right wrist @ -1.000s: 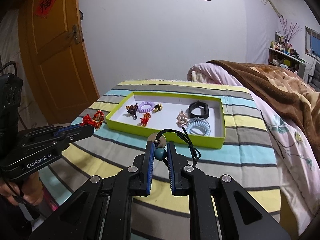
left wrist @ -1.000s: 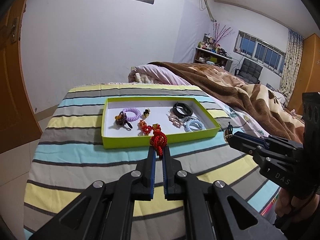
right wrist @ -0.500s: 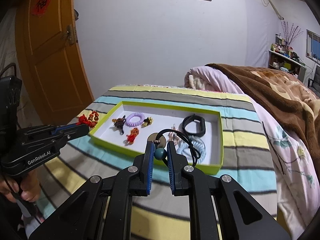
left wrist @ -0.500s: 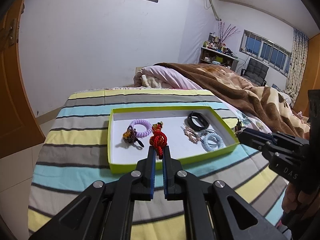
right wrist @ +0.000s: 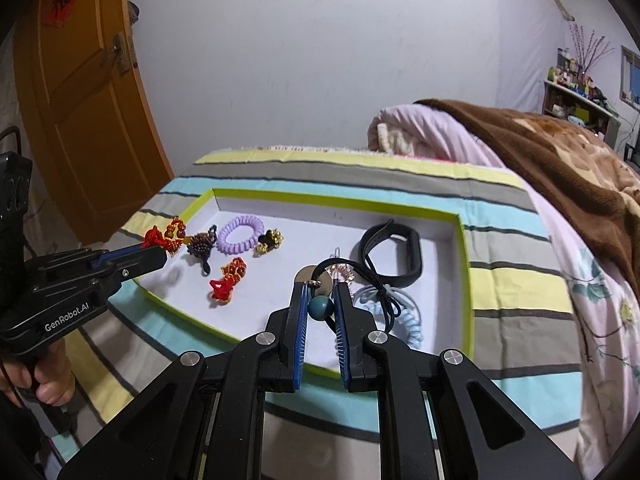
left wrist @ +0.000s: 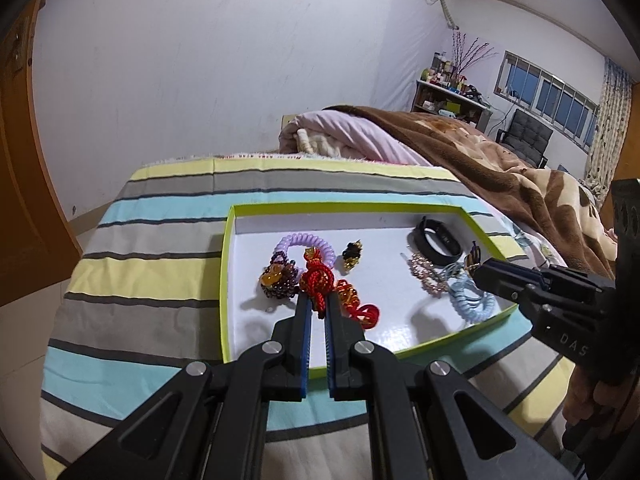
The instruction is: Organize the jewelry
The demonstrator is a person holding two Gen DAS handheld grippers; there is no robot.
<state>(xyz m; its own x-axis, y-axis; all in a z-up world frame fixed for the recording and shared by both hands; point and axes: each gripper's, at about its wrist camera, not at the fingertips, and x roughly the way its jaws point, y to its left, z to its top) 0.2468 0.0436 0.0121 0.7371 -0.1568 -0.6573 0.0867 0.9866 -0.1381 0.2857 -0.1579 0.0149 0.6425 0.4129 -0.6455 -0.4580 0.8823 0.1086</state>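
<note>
Both grippers now over tray (left wrist: 230, 280); left (left wrist: 316, 300) clamps red knot (left wrist: 317, 280); right (right wrist: 322, 294) clamps bead cord (right wrist: 321, 307)

White walls (left wrist: 200, 80) closed in the room. An orange wooden door (right wrist: 80, 100) stood on one side; a brown blanket (left wrist: 500, 168) covered the bed, with a cluttered shelf (left wrist: 448, 100), windows (left wrist: 552, 92) and a grey chair (left wrist: 524, 138) beyond.

Black grippers (left wrist: 316, 312), blue-lined jaws, silver screws.

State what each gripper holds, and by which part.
Left gripper: red knot charm, pinched by its lower cord end. Right gripper: black cord necklace, clamped on its teal bead.
</note>
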